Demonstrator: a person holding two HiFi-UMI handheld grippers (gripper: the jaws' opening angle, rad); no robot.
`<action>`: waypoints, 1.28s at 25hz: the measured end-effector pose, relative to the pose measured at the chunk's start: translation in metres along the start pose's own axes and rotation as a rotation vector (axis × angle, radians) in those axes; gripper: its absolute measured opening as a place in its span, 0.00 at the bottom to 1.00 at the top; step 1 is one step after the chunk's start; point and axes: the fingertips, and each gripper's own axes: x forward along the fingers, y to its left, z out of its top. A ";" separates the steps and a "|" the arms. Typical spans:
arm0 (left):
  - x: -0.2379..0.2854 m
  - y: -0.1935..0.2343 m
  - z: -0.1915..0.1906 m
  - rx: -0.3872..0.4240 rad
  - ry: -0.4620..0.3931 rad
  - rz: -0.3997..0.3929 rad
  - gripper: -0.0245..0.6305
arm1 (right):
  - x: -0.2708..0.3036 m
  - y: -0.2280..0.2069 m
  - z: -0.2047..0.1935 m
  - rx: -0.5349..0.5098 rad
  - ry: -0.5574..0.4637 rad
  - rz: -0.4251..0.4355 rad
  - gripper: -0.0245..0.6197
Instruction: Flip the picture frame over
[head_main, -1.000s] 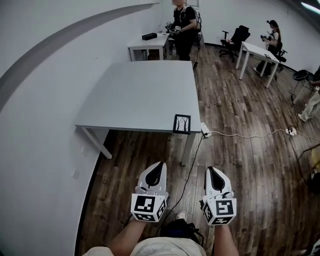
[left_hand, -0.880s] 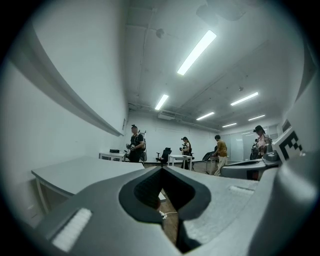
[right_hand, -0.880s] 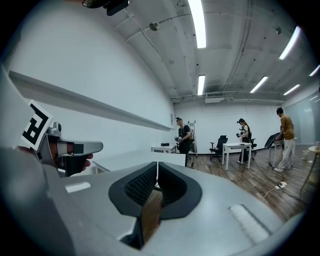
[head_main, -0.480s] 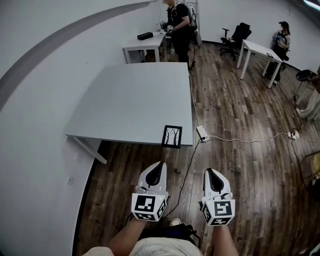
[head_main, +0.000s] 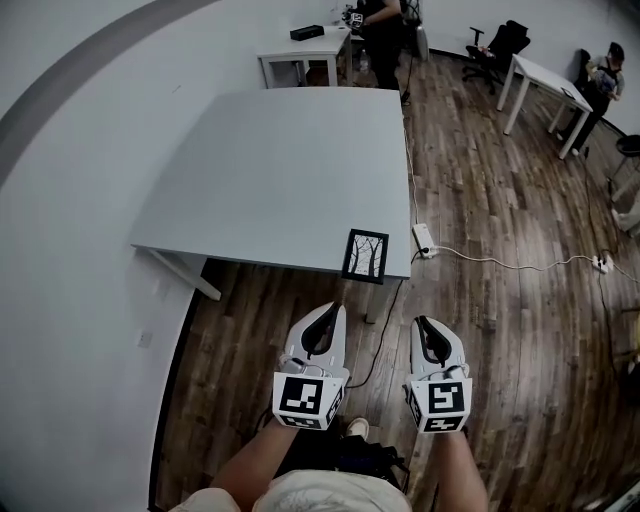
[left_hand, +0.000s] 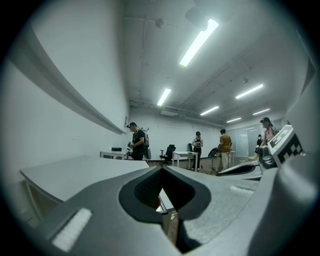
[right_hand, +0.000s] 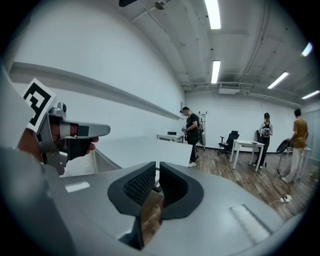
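Observation:
The picture frame (head_main: 365, 256), black-edged with a drawing of bare trees, lies face up on the near right corner of the grey table (head_main: 270, 170). Both grippers hang over the wooden floor, short of the table's near edge and level with each other. My left gripper (head_main: 326, 311) points at the table just left of the frame, its jaw tips together and nothing in them (left_hand: 161, 170). My right gripper (head_main: 424, 322) sits to the right of the frame. Its jaws have just been opening and show a narrow empty slit (right_hand: 157, 165).
A power strip (head_main: 423, 240) with a white cable (head_main: 500, 262) lies on the floor right of the table. A dark cable drops from the table corner to a dark bag (head_main: 365, 458) at my feet. Other tables (head_main: 305, 45), a chair (head_main: 505, 40) and people stand at the back.
The table and the frame have come closer to both grippers as I stepped forward. Both grippers have moved forward together, side by side.

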 end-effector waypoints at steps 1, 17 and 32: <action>0.003 0.005 -0.004 -0.001 0.000 -0.003 0.04 | 0.010 0.003 -0.004 -0.021 0.014 0.002 0.12; 0.048 0.074 -0.080 0.000 0.058 -0.035 0.04 | 0.145 0.052 -0.090 -0.470 0.258 0.049 0.28; 0.055 0.102 -0.114 -0.057 0.096 -0.016 0.04 | 0.216 0.058 -0.146 -1.123 0.401 -0.066 0.35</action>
